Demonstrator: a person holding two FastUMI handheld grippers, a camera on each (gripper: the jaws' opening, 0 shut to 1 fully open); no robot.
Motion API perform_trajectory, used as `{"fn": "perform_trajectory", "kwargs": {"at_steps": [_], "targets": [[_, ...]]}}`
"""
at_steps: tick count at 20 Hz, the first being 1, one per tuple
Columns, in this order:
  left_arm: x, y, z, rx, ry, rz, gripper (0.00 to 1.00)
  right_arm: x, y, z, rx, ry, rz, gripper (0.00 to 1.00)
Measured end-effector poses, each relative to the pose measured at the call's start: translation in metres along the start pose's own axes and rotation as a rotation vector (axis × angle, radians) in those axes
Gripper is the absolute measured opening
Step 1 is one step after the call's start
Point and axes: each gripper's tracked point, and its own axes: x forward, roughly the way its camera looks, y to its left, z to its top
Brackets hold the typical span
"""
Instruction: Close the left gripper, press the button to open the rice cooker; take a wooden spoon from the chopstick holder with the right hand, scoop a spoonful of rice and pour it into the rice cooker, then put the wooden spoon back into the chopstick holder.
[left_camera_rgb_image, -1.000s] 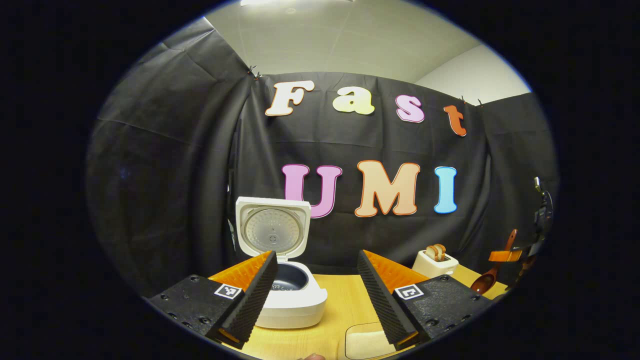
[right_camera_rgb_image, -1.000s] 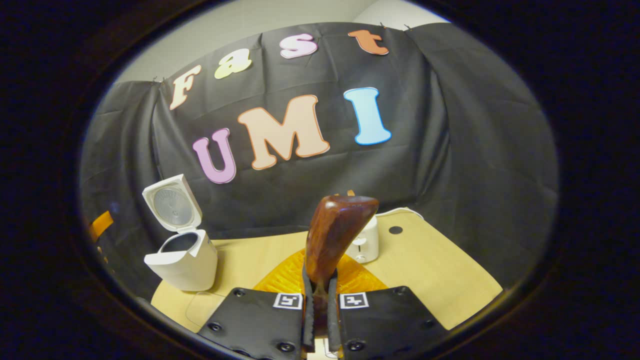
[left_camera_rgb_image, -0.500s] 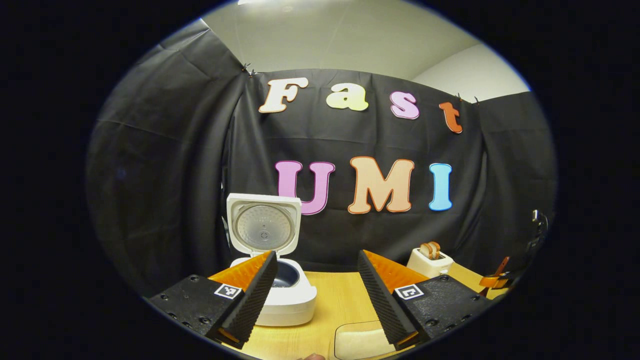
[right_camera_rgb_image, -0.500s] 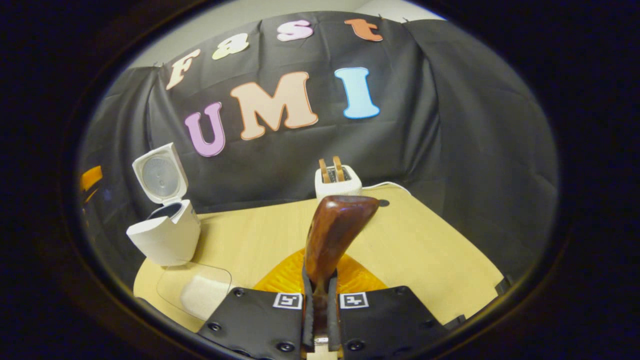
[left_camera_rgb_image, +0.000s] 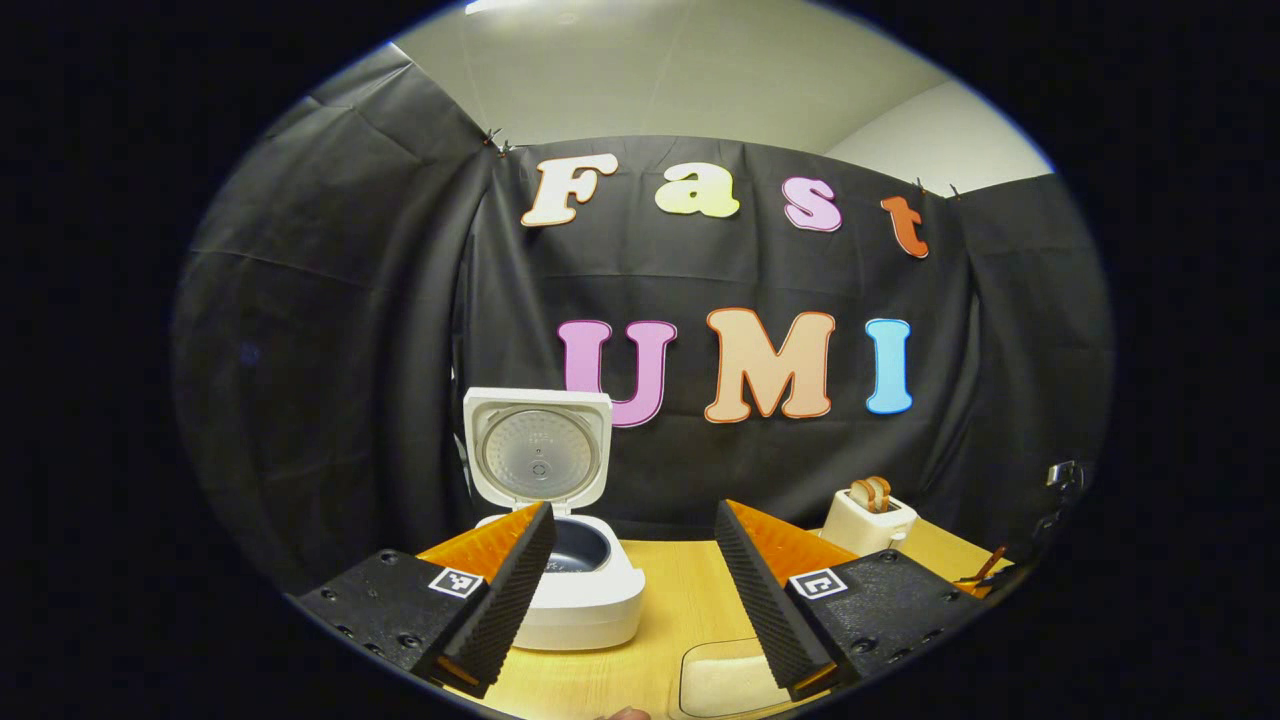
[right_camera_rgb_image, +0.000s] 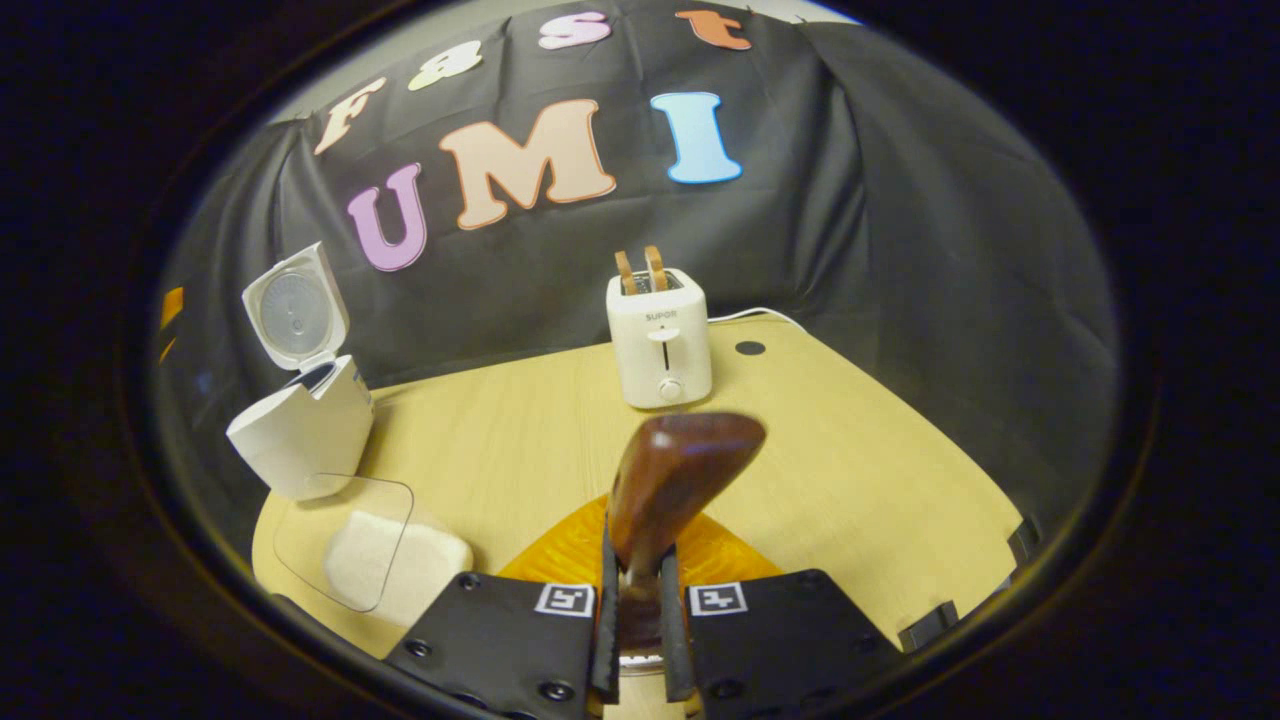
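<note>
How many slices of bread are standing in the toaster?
2: both slices of bread stand upright side by side in the slots of the toaster, at the back of the table.

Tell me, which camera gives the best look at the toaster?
The right gripper view: the toaster stands whole and unobstructed on the table, its front and two bread slices visible. The left gripper view shows it small, far off near the right edge.

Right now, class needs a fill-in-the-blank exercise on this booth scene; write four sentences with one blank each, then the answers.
1. The rice cooker's lid stands ____.
2. The right gripper is shut on the wooden ____.
3. Two slices of bread stick up from the ____.
4. The left gripper's fingers are ____, holding nothing.

Missing words: open; spoon; toaster; apart
</note>
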Motion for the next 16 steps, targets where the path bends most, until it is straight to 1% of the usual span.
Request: {"fn": "perform_trajectory", "kwargs": {"at_steps": [2,4,9,11,13,16], "targets": [[0.001,-0.001,0.001,-0.003,-0.003,-0.002,0.95,-0.008,0.0,0.007,0.0,-0.016,-0.002,0.27],[0.001,-0.002,0.003,-0.008,-0.007,-0.004,0.95,-0.011,0.0,0.015,0.003,-0.028,0.006,0.31],[0.004,-0.004,0.006,-0.017,-0.017,-0.011,0.95,-0.026,-0.004,0.046,-0.01,-0.088,0.004,0.79],[0.006,-0.003,0.007,-0.021,-0.02,-0.01,0.95,-0.035,-0.007,0.065,-0.035,-0.142,-0.011,0.99],[0.009,-0.001,0.007,-0.026,-0.018,-0.007,0.95,-0.043,-0.002,0.088,-0.068,-0.201,-0.009,0.99],[0.016,0.007,0.008,-0.023,-0.011,0.005,0.95,-0.061,0.022,0.115,-0.115,-0.266,0.042,0.99]]}}
